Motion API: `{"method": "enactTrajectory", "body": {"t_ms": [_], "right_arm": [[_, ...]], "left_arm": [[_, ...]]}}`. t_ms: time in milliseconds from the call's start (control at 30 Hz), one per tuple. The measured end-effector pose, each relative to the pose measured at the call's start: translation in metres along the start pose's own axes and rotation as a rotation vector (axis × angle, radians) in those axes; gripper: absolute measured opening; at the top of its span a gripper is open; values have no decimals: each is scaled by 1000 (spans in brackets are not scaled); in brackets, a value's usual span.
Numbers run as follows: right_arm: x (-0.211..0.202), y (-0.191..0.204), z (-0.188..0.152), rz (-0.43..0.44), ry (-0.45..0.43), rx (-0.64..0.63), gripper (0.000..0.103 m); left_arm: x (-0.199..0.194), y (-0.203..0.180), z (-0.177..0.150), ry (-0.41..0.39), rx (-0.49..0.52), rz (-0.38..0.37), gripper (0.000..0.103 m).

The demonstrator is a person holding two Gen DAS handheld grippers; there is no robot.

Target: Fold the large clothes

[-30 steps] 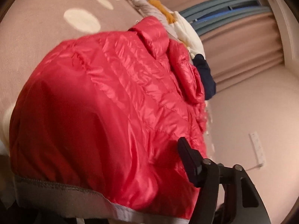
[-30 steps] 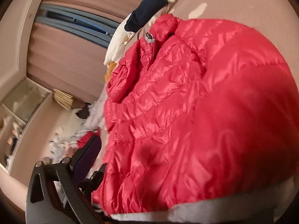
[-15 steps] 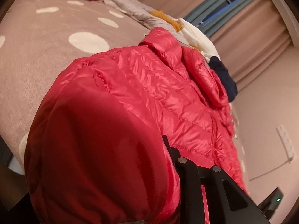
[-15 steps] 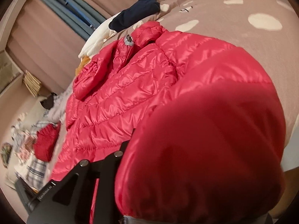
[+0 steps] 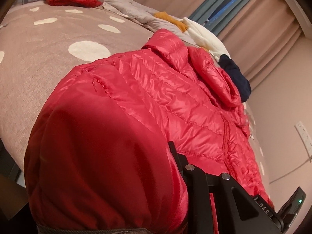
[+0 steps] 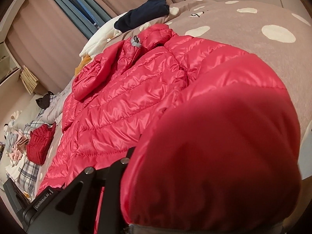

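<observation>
Pinching red jacket (image 5: 175, 101) hem, both grippers' fingers (image 5: 175, 154) (half-buried)

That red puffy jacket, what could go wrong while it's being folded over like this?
The red jacket looks slick, so its hem might slip from the left tool or right tool. The bunched hem hides most of each view, so aim may suffer. The fold could land unevenly.

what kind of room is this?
Likely a bedroom: a polka-dot bedspread under the red puffer jacket, more clothes piled at its far end, curtains behind.
</observation>
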State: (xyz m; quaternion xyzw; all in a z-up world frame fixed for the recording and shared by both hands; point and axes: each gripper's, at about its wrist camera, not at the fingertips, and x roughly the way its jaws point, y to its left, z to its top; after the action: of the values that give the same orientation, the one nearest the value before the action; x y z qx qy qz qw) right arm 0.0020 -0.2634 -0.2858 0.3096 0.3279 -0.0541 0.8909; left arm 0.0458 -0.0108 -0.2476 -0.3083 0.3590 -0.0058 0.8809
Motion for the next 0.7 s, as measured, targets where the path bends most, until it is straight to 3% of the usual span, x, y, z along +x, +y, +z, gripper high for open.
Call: {"method": "enactTrajectory", "body": {"t_ms": [500,600,700], "right_arm": [[-5,1,-2,-14,-27,18,15],[-13,8,1,-34,-58,-16,13],[-32,16,8,4,-113,-36,13]], "left_arm": [[-7,-12,0,-36,64,91,25],[-20,-11,3,-88,75,114,23],[-41,-15,8,-173,101,86,22]]}}
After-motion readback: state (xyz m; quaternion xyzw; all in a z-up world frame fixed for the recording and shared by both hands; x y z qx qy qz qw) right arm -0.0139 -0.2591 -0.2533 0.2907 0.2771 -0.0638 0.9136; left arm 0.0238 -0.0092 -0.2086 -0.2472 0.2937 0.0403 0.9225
